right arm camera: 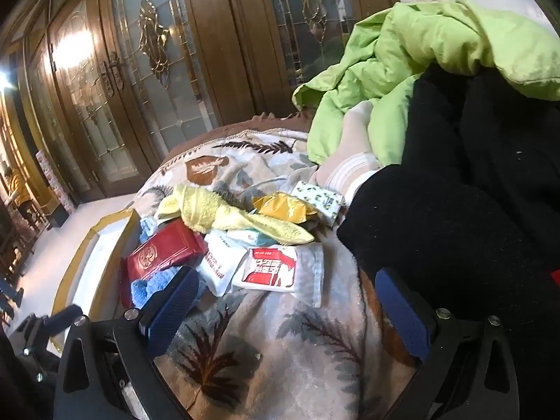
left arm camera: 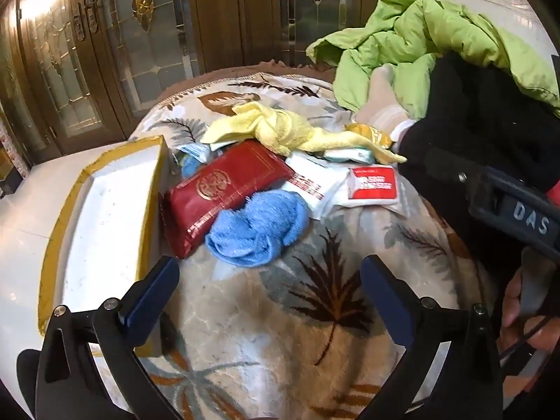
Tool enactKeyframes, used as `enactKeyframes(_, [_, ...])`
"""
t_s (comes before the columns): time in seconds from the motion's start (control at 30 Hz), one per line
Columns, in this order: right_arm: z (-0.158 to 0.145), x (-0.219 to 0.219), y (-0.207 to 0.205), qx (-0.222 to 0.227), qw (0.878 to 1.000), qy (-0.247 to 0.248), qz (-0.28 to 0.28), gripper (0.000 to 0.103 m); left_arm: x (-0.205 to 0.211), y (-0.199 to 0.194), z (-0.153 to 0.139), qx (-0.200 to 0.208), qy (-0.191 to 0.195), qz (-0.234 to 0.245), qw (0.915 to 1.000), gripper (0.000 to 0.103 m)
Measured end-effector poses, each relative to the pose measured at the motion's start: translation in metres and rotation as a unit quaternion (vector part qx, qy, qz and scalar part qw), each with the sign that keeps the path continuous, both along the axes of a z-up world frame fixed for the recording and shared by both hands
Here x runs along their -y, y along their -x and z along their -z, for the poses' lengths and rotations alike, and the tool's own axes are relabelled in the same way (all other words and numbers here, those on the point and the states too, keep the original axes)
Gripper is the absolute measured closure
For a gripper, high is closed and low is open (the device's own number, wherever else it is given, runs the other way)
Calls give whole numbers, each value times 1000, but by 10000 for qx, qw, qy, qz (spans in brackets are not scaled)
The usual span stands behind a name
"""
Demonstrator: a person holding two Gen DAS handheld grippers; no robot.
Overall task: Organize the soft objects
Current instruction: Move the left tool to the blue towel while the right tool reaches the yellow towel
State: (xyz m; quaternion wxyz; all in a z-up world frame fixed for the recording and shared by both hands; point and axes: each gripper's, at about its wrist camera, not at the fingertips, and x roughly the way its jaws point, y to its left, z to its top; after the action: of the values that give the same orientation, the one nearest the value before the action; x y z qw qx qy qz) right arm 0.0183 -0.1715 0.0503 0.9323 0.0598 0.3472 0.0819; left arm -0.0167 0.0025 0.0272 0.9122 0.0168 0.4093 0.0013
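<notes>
- Wooden doors with leaded glass [left arm camera: 140,35] stand behind; pale floor below. Work surface is a plush leaf-print blanket [left arm camera: 280,332] over a rounded seat or bed, cannot tell which.
- Soft items lie in a loose heap mid-blanket: blue cloth [left arm camera: 257,231] at the near edge, yellow cloth [left arm camera: 280,129] draped across the far side, red pouch [left arm camera: 224,189] between them with the blue cloth overlapping its near corner.
- White sachets [left arm camera: 372,183] and a gold packet [right arm camera: 285,206] lie mixed in beside the yellow cloth.
- White tray with gold rim [left arm camera: 105,210] sits just left of the heap, apparently with nothing in it. Likely the destination.
- Left gripper [left arm camera: 269,290]: jaws wide, nothing held, hovering over bare blanket just short of the blue cloth.
- Right gripper [right arm camera: 287,311]: jaws wide, nothing held, near the sachets; its left finger overlaps the blue cloth in view, contact unclear.
- Judgement: sorting barely begun, at the approach stage. The next move calls for a low pinch on a raised fold of the blue cloth, then a carry left to the tray.
- In the way: pouch edge under the cloth may drag along; black garment [right arm camera: 472,210] and green padded jacket [left arm camera: 437,42] crowd the right side.
</notes>
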Motion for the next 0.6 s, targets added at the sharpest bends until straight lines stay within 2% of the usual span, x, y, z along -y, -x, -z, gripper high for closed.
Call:
enactKeyframes(0.23, [1,-6,-5,-204,9996,17,-174,1,-14,-9,4,-131,-61,-270,9995,0])
enactKeyframes(0.6, [10,-14,-14,-529,9975,61,-464,1,-25,-19,9,-312,-88,-326,9989,0])
